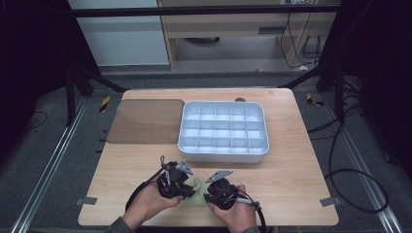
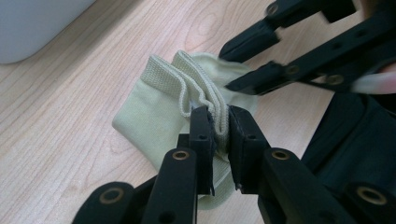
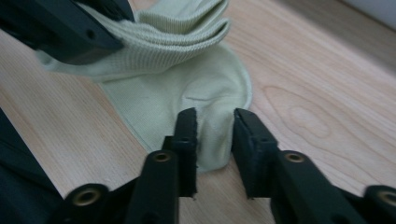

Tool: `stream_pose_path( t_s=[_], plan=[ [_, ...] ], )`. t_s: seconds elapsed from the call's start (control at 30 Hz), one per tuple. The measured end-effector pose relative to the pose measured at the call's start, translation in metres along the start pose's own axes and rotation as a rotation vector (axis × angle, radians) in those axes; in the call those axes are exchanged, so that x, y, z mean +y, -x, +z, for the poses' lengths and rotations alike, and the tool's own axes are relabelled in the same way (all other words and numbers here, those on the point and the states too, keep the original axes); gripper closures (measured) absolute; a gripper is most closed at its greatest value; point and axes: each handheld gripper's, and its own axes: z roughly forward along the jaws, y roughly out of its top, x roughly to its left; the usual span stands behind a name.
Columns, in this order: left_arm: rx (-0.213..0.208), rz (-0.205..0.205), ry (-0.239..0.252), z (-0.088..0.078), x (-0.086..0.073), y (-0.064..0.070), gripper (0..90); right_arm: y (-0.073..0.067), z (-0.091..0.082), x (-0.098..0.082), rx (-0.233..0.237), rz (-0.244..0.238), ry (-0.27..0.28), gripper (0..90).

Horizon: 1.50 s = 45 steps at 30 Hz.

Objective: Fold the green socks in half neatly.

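On the counter (image 1: 291, 184), the divided tray (image 1: 223, 131) stands toward the far side, a little right of the middle. The flat mat (image 1: 145, 121) lies just beside it on the left, with its far left corner past the counter edge. The sock (image 1: 197, 191) lies near the front edge, well apart from the tray. The left gripper (image 1: 187, 190) is at the sock's left side and the right gripper (image 1: 210, 195) at its right side, so the sock is between them.
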Motion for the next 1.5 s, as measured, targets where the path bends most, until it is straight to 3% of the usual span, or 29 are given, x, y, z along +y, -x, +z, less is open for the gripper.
stream_pose_path(
  t_s=[0.13,0.33,0.6,0.97,1.23,1.37,1.5],
  plan=[
    [-0.001,-0.006,0.004,0.003,0.000,0.000,80.1,0.001,-0.006,-0.002,0.010,-0.009,0.002,74.3],
    [-0.005,0.005,0.006,0.006,0.002,0.004,80.1,0.001,0.000,-0.003,0.029,-0.002,-0.021,81.1],
    [-0.029,0.019,0.021,0.005,0.005,0.015,80.1,0.002,0.002,-0.004,0.037,-0.002,-0.022,83.3],
    [-0.018,0.010,0.018,0.013,0.006,0.012,79.9,0.003,0.003,-0.005,0.049,0.011,-0.010,82.3],
    [0.007,0.009,0.018,0.019,0.009,0.013,79.3,0.005,-0.007,-0.008,0.033,0.007,0.016,74.6],
    [0.002,0.011,0.021,0.022,0.009,0.016,76.0,0.007,-0.012,-0.010,0.022,0.012,0.013,72.8],
    [0.005,0.014,0.046,0.020,0.010,0.020,67.1,0.011,-0.023,-0.012,0.006,0.021,0.025,71.0]
  ],
)
